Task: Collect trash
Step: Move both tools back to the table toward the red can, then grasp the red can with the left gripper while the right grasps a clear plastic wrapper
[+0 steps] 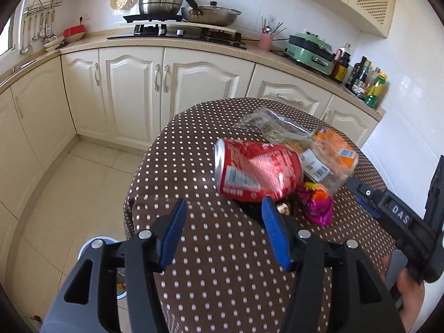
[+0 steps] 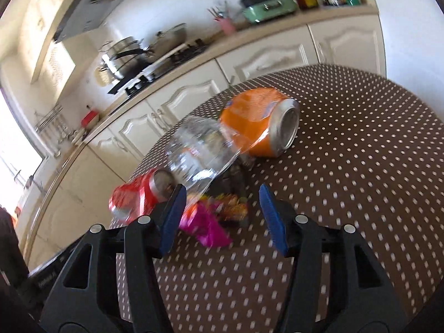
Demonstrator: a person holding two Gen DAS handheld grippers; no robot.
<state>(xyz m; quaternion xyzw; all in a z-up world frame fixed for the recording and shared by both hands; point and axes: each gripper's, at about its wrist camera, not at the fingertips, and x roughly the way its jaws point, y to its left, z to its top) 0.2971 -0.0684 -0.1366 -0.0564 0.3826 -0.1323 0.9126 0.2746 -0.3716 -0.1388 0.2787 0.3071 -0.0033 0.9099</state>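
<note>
A pile of trash lies on the round table with the brown polka-dot cloth. A crushed red can lies on its side just beyond my open, empty left gripper. Behind it are a crushed orange can, clear plastic wrappers and a magenta foil wrapper. My right gripper is open and empty, just short of the magenta wrapper; the orange can, clear plastic and red can lie beyond. The right gripper also shows at the right of the left wrist view.
A bin with a white rim stands on the tiled floor left of the table. Cream cabinets and a counter with a hob, pots, a green appliance and bottles run behind the table.
</note>
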